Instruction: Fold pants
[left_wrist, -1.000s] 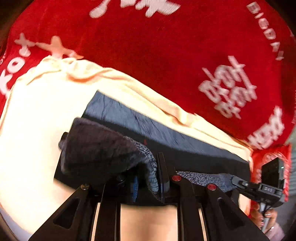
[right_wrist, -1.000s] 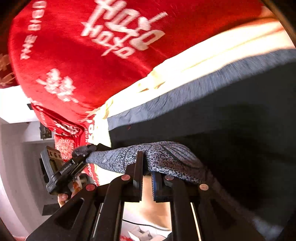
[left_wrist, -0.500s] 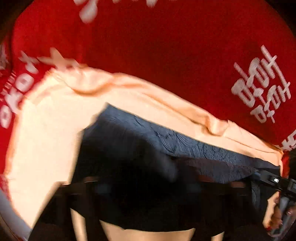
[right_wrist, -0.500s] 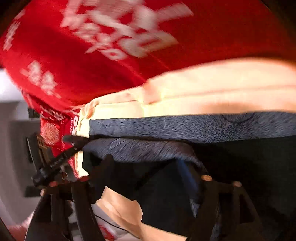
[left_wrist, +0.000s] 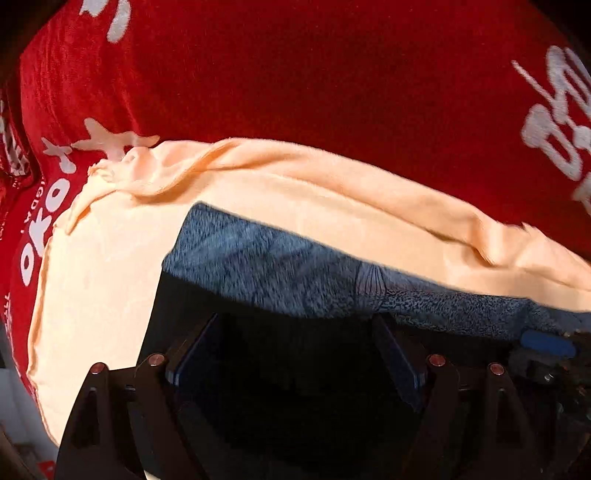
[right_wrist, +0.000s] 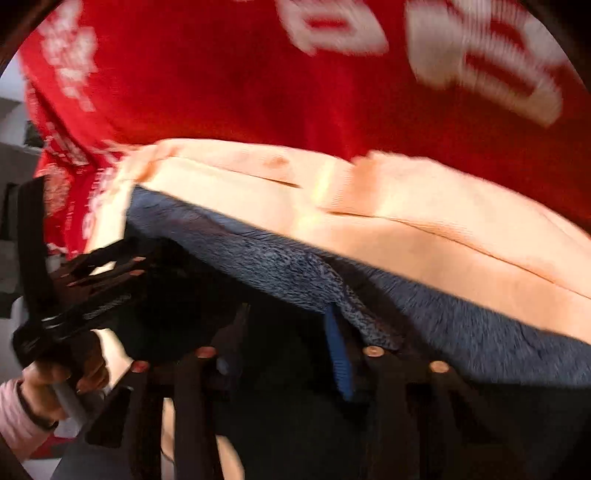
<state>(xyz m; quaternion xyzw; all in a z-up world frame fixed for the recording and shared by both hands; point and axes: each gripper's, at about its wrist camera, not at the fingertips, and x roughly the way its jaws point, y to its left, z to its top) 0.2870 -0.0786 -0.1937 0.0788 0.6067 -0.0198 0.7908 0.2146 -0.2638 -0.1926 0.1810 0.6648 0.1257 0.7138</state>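
Observation:
The dark pants (left_wrist: 280, 273) lie folded on a peach cloth, with a grey-blue fleecy strip showing along their far edge (right_wrist: 258, 266). My left gripper (left_wrist: 295, 350) points steeply down over the dark fabric. Its jaws stand wide and are still opening, and nothing is pinched between them. My right gripper (right_wrist: 288, 354) hovers over the same fold, blurred. Its jaws are partly apart and closing, the fleecy edge reaches down to its blue pad (right_wrist: 336, 354), and no grip shows. The left gripper (right_wrist: 92, 288) also appears in the right wrist view, held by a hand with a pink sleeve (right_wrist: 22, 417).
A peach cloth (left_wrist: 110, 277) lies under the pants and reaches beyond them at the far side and the left. Beneath it spreads a red blanket with white lettering (left_wrist: 332, 92). A pale floor or wall shows past the blanket's left edge (right_wrist: 11, 122).
Both grippers held a raised pants edge a second ago and have let it go. The edge now lies flat on the fold. Both hands have sunk closer, and the right jaws have narrowed again.

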